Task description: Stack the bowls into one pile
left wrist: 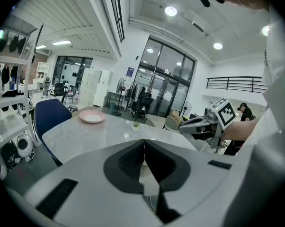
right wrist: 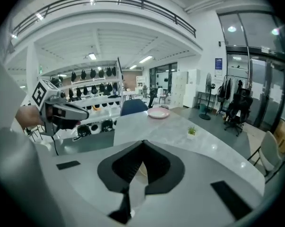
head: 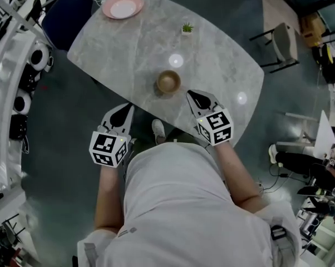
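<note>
A brown bowl (head: 168,82) stands near the front edge of the grey marble table (head: 128,49). A pink bowl (head: 123,5) sits at the table's far end, also in the left gripper view (left wrist: 92,117) and the right gripper view (right wrist: 158,112). My left gripper (head: 124,108) hangs off the table's front edge, left of the brown bowl, jaws together with nothing in them (left wrist: 144,142). My right gripper (head: 191,95) is just right of the brown bowl, shut and empty (right wrist: 143,142). Each gripper appears in the other's view: the right gripper (left wrist: 182,125), the left gripper (right wrist: 85,112).
A small potted plant (head: 187,28) stands on the table beyond the brown bowl. A blue chair (head: 67,15) is at the far left corner. Shelves with helmets (head: 23,77) line the left side. A pale chair (head: 281,40) stands to the right.
</note>
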Demonstrator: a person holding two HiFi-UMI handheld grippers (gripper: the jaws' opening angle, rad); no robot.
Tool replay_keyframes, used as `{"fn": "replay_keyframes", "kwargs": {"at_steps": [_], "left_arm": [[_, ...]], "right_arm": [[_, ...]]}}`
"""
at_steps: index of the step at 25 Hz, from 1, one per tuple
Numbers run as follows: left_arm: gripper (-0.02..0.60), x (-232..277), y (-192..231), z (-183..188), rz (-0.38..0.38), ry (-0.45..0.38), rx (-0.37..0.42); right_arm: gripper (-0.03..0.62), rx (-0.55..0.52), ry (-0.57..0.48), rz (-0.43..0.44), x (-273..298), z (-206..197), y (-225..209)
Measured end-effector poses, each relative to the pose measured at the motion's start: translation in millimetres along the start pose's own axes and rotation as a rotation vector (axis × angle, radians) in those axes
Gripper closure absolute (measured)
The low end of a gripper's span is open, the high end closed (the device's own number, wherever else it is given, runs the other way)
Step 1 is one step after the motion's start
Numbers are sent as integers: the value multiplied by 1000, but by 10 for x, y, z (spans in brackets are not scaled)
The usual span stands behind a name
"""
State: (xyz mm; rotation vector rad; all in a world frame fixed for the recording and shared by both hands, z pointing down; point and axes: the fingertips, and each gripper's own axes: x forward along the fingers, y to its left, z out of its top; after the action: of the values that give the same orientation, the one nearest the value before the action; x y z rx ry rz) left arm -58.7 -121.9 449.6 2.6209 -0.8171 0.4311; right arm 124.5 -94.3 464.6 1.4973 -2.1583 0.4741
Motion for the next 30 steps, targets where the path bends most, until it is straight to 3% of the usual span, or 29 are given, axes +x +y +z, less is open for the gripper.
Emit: {"fn": "replay_keyframes", "kwargs": {"at_steps": [13,22,30], "left_arm": [[578,18,-398,664,-96,-126,112],[578,48,-564,700,-120,-114,142],[578,46,-574,697,-115,-94,150]], "right_arm": [[585,36,-231,23,-612,433,232],[585,163,-255,43,-639,328,289],[585,157,-265,61,-613,401,329]]}}
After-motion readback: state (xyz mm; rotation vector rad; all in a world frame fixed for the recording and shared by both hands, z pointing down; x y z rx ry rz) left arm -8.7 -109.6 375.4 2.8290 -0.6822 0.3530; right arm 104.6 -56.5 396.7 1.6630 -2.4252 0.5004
